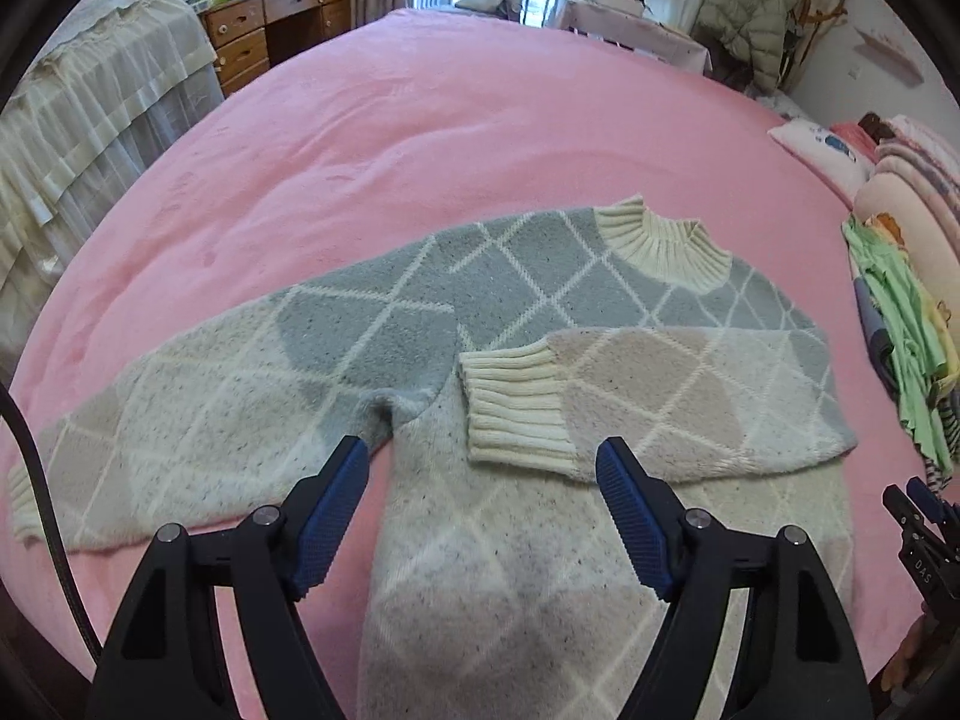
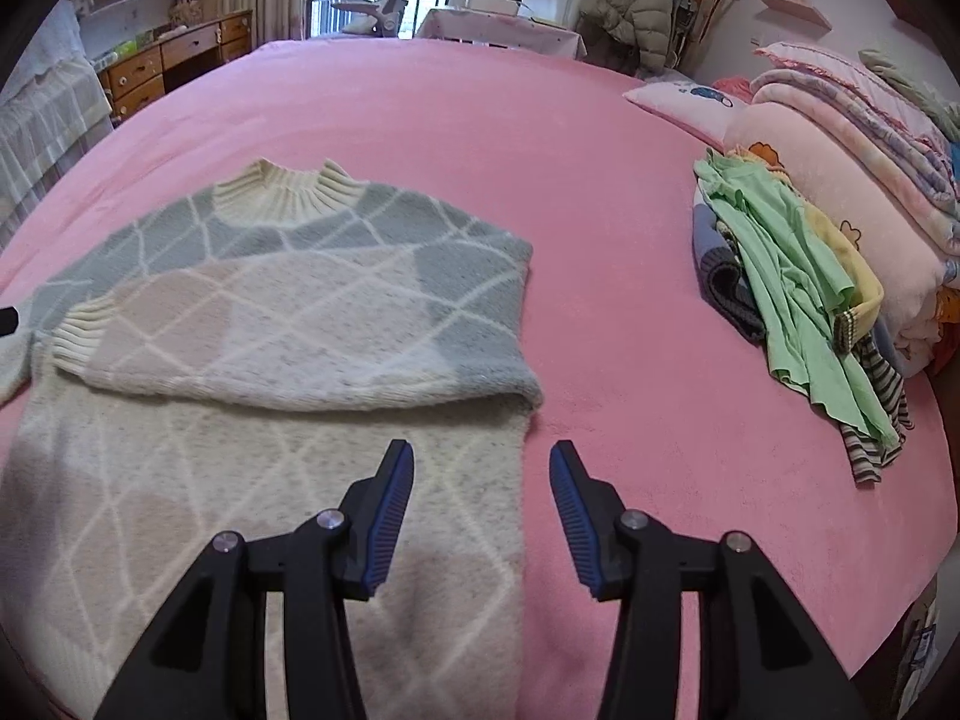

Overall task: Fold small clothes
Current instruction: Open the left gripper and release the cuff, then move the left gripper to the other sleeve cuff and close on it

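Both jaws gape empty above sweater (image 1: pixel 540 540); next, pinch spread sleeve (image 1: pixel 180 420) at its cuff, fold across evenly.

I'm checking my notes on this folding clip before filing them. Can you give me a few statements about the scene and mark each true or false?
1. One sleeve of the sweater is folded across its chest. True.
2. The other sleeve is folded in too. False: it lies spread out on the bed.
3. The left claw grips the cuff. False: it is open, holding nothing.
4. The right claw is open and empty. True.
5. A pile of clothes lies on the bed apart from the sweater. True.
6. The collar is grey. False: it is cream.
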Tool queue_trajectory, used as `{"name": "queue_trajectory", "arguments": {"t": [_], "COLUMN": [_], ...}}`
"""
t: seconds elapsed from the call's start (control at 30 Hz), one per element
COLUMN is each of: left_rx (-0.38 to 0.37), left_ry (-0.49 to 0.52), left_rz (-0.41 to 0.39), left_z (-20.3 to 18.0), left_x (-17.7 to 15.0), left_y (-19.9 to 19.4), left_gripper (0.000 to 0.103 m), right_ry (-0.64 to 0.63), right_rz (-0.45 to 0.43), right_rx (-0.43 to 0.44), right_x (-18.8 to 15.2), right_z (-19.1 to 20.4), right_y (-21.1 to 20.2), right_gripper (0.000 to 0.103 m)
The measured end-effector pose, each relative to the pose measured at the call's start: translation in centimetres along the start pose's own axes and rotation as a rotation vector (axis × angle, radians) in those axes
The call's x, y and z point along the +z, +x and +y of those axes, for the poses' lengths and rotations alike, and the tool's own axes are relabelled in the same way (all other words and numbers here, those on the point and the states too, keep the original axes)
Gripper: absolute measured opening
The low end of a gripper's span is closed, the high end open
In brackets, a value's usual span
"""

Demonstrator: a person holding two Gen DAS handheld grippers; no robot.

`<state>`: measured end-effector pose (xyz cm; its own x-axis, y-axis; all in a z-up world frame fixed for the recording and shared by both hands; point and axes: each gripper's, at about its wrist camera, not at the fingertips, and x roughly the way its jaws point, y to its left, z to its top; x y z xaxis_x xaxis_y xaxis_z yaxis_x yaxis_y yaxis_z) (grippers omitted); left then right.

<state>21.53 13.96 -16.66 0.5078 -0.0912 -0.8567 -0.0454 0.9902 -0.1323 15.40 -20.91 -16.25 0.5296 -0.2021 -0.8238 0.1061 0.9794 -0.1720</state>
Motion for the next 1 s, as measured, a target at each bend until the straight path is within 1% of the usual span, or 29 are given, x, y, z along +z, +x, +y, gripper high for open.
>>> {"name": "queue_trajectory", "arguments": {"t": [0.07, 0.2, 0.3, 0.47, 0.5, 0.6, 0.7, 0.8, 0.9, 1.0], "left_rx": [0.006, -0.006, -0.003, 0.041, 0.062, 0.084, 0.078, 0.076, 0.111, 0.127], "left_ry": [-0.027, -0.051, -0.023, 0.052, 0.068, 0.096, 0.097, 0.092, 0.087, 0.074], "left_rz": [-0.02, -0.029, -0.044, -0.016, -0.018, -0.025, -0.02, -0.037, -0.047, -0.056], "left_z": [0.6, 1.7, 2.1, 2.3, 2.3, 2.6, 3.3, 4.2, 5.4, 6.9], "left_x": [-0.5, -1.1, -1.7, -2.6, -2.9, -3.7, -4.2, -4.8, -5.3, -5.6], "left_y": [-1.2, -3.1, -4.6, -6.2, -6.5, -7.3, -8.2, -9.1, -10.0, -10.8], "left_gripper": [0.077, 0.077, 0.077, 0.077, 0.077, 0.077, 0.077, 0.077, 0.078, 0.078], "right_ry": [0.0, -0.012, -0.02, -0.041, -0.044, -0.055, -0.064, -0.076, -0.101, -0.135], "right_rz": [-0.019, -0.045, -0.049, -0.056, -0.058, -0.067, -0.091, -0.104, -0.123, -0.144], "right_rx": [0.017, 0.042, 0.063, 0.092, 0.1, 0.118, 0.122, 0.149, 0.164, 0.177], "right_x": [0.2, 0.4, 0.4, 0.6, 0.7, 1.1, 1.6, 2.3, 2.9, 3.3], "right_z": [0.5, 1.5, 2.3, 4.3, 4.7, 6.0, 7.5, 9.2, 11.2, 13.5], "right_y": [-1.3, -3.2, -4.0, -5.5, -5.8, -6.7, -8.0, -9.0, -10.1, -11.1], "right_gripper": [0.047, 0.047, 0.047, 0.047, 0.047, 0.048, 0.048, 0.048, 0.048, 0.048]}}
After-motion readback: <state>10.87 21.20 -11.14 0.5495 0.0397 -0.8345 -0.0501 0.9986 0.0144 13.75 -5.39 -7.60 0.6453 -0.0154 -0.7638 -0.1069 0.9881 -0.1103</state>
